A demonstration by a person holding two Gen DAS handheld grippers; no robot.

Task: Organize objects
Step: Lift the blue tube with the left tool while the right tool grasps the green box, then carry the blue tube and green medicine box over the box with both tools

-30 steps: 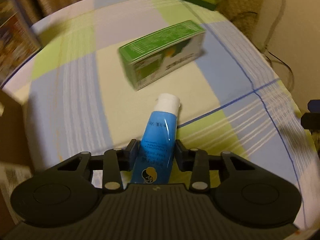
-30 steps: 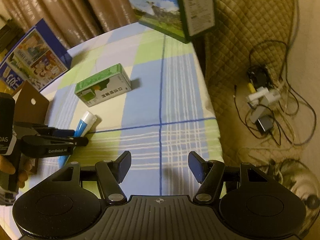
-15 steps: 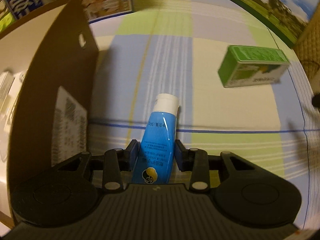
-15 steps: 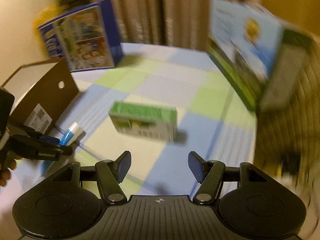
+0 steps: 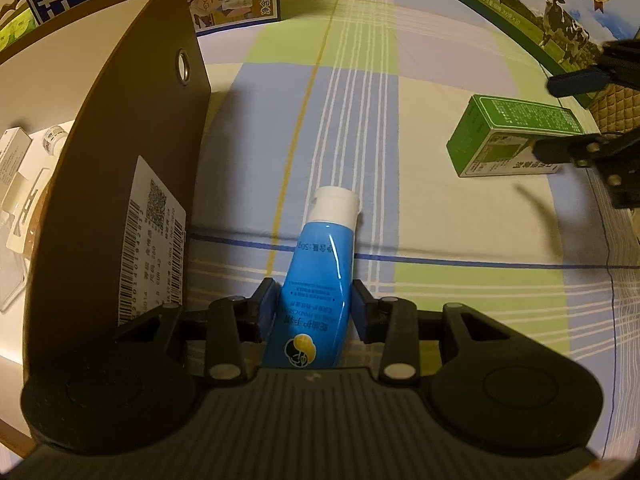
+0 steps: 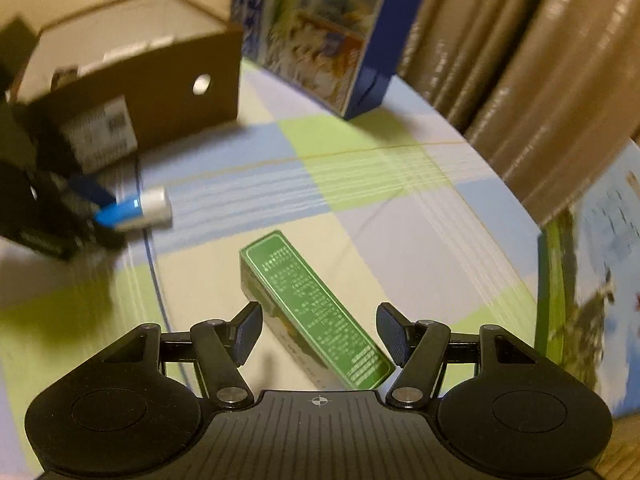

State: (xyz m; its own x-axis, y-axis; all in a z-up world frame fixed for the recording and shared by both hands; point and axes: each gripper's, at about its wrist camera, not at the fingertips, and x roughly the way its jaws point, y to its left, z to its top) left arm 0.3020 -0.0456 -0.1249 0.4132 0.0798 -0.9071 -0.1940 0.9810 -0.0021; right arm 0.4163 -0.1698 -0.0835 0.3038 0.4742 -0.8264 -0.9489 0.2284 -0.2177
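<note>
My left gripper (image 5: pixel 314 308) is shut on a blue tube with a white cap (image 5: pixel 320 276), held above the checked cloth beside the brown cardboard box (image 5: pixel 132 152). The right wrist view shows the same blue tube (image 6: pixel 132 209) at the left, blurred. A green carton (image 6: pixel 316 308) lies on the cloth, and my right gripper (image 6: pixel 320 332) is open with a finger on each side of its near end. In the left wrist view the green carton (image 5: pixel 508 144) sits at the right, the right gripper's fingers (image 5: pixel 560 150) over it.
The cardboard box holds small white items (image 5: pixel 24 168) inside. Printed milk cartons stand at the back: a blue one (image 6: pixel 332 36) behind the box and a green-edged one (image 5: pixel 536 12) at the right. Brown curtains (image 6: pixel 520 60) hang behind the table.
My left gripper carried the tube leftward, up beside the cardboard box. My right gripper swung down over the green carton, its fingers now straddling it.
</note>
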